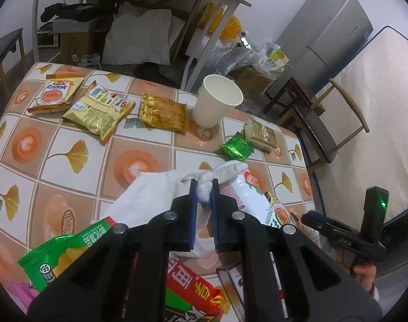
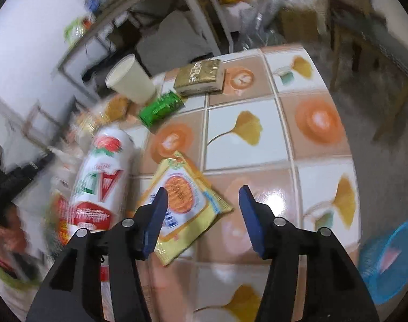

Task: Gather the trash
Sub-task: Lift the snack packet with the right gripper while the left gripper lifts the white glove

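In the left wrist view my left gripper is shut on a bunched white strip of a white plastic bag that spreads over the table. A white bottle with a red label lies just right of it. My right gripper stands open above a flat yellow snack packet on the tablecloth, and its pads do not press on it. The same bottle lies to that packet's left. From the left wrist view the right gripper shows at the right edge, with a hand below it.
Further back stand a white paper cup, a small green packet, a gold packet and several yellow snack packets. Green and red wrappers lie near me. A blue basket sits beyond the table's right edge.
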The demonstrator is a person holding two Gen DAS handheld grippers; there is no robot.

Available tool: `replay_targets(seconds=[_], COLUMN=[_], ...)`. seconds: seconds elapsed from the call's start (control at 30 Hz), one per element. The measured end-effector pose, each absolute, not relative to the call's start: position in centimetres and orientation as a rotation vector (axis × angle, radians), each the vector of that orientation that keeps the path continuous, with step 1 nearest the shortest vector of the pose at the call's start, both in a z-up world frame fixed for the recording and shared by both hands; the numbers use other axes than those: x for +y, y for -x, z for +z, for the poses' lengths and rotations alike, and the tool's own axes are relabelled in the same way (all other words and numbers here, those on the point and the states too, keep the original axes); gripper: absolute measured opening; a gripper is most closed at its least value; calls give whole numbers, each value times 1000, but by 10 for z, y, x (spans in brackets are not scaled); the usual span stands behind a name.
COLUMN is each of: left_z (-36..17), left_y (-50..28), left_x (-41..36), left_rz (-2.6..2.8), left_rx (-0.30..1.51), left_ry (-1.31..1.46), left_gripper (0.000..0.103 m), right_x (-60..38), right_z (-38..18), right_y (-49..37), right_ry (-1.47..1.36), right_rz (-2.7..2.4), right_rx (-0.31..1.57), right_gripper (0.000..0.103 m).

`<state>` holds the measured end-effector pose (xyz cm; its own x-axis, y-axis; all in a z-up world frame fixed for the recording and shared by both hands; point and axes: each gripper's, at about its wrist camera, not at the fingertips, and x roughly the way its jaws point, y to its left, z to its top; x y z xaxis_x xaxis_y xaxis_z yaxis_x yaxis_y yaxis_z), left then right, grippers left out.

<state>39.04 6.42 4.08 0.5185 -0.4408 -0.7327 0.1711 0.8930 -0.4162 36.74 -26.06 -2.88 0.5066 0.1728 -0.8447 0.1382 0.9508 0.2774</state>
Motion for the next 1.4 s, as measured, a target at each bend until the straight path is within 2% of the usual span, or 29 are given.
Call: replay_targets(seconds=[0.2,0.4,0.57,0.77,1.0,1.4], left_z=[38,36,34,37,50,110], left_y=[-390,-391,-392,-389,-383,-357], left_x=[70,74,75,74,73,67], left_rz=[-366,-359,-350,-346,-358,-390], left_rx=[967,968,967,954,910,759], left_ry=[315,318,326,345,352,368], left_gripper=[8,8,8,8,8,8], right_x=[-238,-216,-213,-218,-224,-261], right_z=[-56,-61,-56,-53,-37,40], right_y=[-402,-399,-387,-374,-360,-305], right_ry=[-98,54,75,67,66,1], right_rz=[21,81,88,41,-44,-113], right_rx=[1135,1123,1120,1095,1018,815], right_gripper=[58,60,35,17,12,9])
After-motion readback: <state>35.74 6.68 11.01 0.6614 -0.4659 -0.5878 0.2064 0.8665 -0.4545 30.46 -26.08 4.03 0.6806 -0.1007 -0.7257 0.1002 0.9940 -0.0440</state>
